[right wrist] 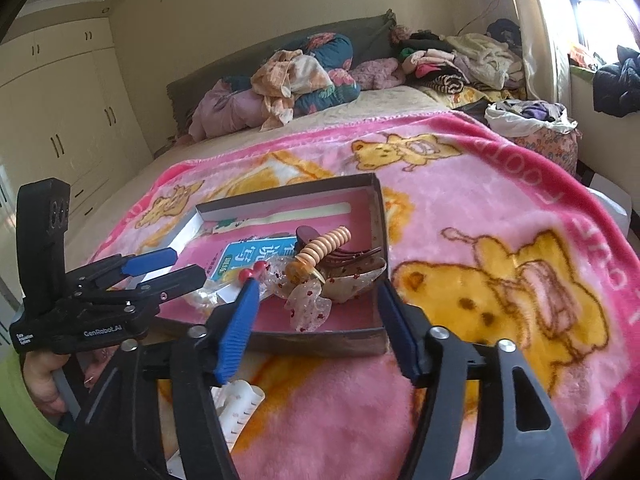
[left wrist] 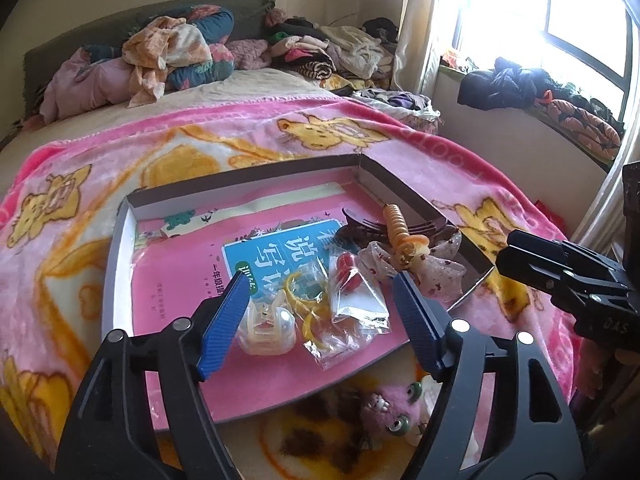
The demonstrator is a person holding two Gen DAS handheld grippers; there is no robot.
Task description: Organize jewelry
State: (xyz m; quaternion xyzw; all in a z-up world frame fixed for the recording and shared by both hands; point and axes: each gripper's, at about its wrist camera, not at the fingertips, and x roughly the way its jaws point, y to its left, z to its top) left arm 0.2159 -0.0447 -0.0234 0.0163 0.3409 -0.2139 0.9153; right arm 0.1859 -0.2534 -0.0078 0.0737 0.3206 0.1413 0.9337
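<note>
A shallow cardboard box [left wrist: 120,240] with a pink booklet lining sits on the pink blanket; it also shows in the right wrist view [right wrist: 376,216]. In it lie a clear pearly hair claw [left wrist: 268,326], small plastic bags with yellow rings [left wrist: 316,320] and red beads [left wrist: 352,276], a brown claw clip [left wrist: 368,232], an orange spiral tie [left wrist: 400,232] and a sheer spotted bow [right wrist: 308,304]. My left gripper [left wrist: 320,320] is open over the box's near edge, empty. My right gripper [right wrist: 316,328] is open and empty just before the box's near wall.
The box rests on a bed covered by a pink bear-print blanket [right wrist: 500,280]. Piles of clothes [left wrist: 168,56] lie at the headboard. A window sill with dark clothes [left wrist: 520,84] is at the right. A white comb-like item [right wrist: 236,408] lies below my right gripper. Cupboards [right wrist: 60,120] stand at left.
</note>
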